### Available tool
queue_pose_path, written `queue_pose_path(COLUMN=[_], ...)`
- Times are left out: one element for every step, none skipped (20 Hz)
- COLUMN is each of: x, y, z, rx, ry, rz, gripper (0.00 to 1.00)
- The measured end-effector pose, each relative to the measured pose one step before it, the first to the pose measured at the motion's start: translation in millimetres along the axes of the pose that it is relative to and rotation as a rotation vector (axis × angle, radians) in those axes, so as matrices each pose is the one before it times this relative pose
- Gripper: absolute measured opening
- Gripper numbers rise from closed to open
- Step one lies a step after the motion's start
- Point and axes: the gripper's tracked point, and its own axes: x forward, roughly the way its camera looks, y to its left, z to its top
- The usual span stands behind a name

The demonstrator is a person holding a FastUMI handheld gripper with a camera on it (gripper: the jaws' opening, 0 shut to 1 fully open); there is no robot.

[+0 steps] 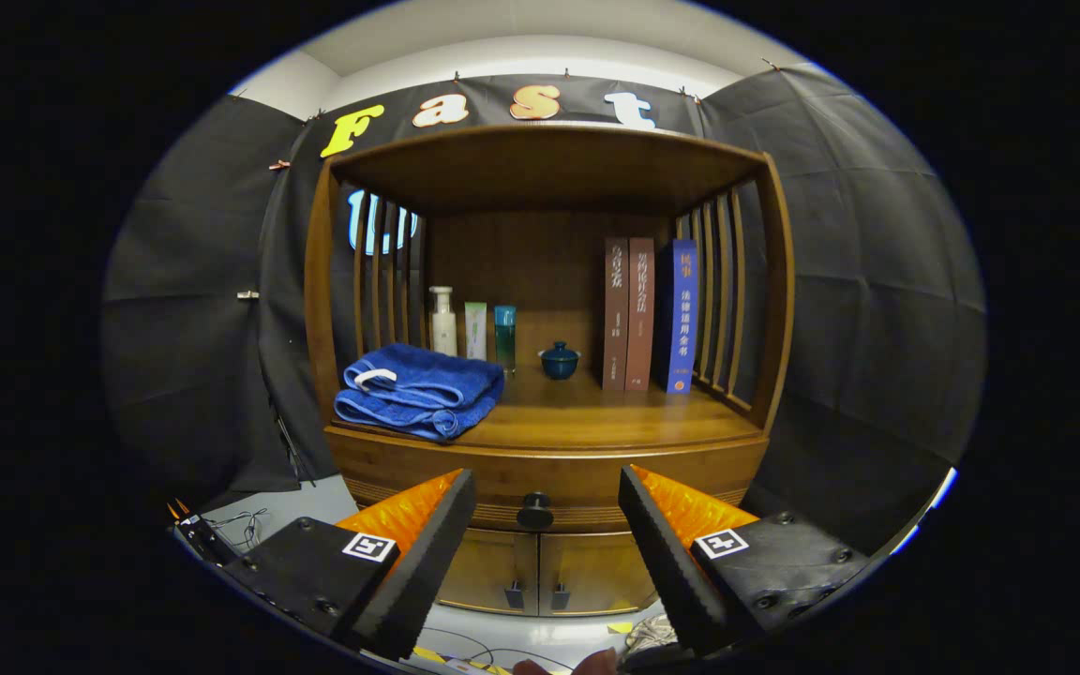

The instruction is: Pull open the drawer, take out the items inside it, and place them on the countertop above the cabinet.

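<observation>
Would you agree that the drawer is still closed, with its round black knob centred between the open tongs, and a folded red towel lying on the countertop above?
Not quite: the gripper view shows the towel is blue, not red. The drawer is closed, its knob between the open tongs.

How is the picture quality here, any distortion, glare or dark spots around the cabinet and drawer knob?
Gripper view: fisheye bends the cabinet posts outward; light is even and soft, shelf recess dimmer toward its back; faint sheen on the countertop; drawer knob sharp, seen ahead between the fingers of the open gripper; no blur.
</observation>
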Motion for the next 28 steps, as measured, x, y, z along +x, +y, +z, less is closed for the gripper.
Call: queue_pose_path(x=[12.13, 10.33, 10.74, 8.82, 9.29, 9.58, 8.69, 8.66, 6.85, 6.52, 8.85, 8.72, 6.37, 8.42, 7.82, 4.45, 3.38, -0.48, -2.52, 3.04, -4.30, 3.93, -2.95, 1.73, -4.01, -4.61, -6.39, -9.40], y=[2.40, 2.00, 2.51, 3.06, 3.27, 1.72, 0.04, -0.23, 1.51, -1.69, -2.74, -2.44, -1.42, -2.38, -2.66, -0.48, 5.77, 1.96, -1.85, -0.79, 0.28, 0.39, -0.40, 0.61, -1.05, -0.36, -1.34, -0.16], z=[-7.75, -6.21, -7.34, -6.71, -7.34, -8.86, -8.23, -7.79, -7.08, -5.63, -5.42, -6.31, -9.14, -6.88, -7.34, -2.94, -0.04, -0.19, 0.91, -0.32, -1.08, -3.08, 5.51, -1.41, -0.61, -1.80, -2.70, -2.91], rx=[0.00387, 0.00249, 0.00279, 0.00306, -0.00217, -0.00845, -0.00723, -0.00255, 0.00086, -0.00002, -0.00409, -0.00139, 0.00328, 0.00788, 0.00632, 0.00882, 0.01300, -0.00967, -0.02643, -0.02699, -0.01188, 0.01116, 0.01039, 0.01083, 0.01448, 0.00135, -0.00690, -0.00779], ry=[0.00441, 0.00499, 0.00891, 0.01201, 0.01486, 0.01970, 0.02028, 0.01568, 0.01239, 0.01073, 0.01195, 0.01496, 0.02340, 0.02051, 0.01725, 0.00464, -0.00594, -0.00634, -0.00368, -0.00532, 0.00555, -0.00533, -0.00047, 0.00541, 0.00555, 0.00409, 0.00149, -0.00063], rz=[0.00039, 0.00014, 0.00316, 0.00539, 0.00375, -0.00017, -0.00340, -0.00324, -0.00271, -0.00725, -0.01180, -0.00668, -0.00519, -0.00595, -0.00805, 0.00431, 0.02167, 0.00237, -0.00879, -0.01323, -0.00838, -0.00241, 0.00254, 0.00711, 0.00810, 0.00159, -0.00089, 0.00023], gripper=[1.00, 1.00, 1.00, 1.00, 1.00, 1.00, 1.00, 1.00, 1.00, 1.00, 1.00, 1.00, 1.00, 0.97, 0.92, 0.83, 0.76, 0.68, 0.60, 0.52, 0.46, 0.42, 0.38, 0.30, 0.30, 0.30, 0.30, 0.29])
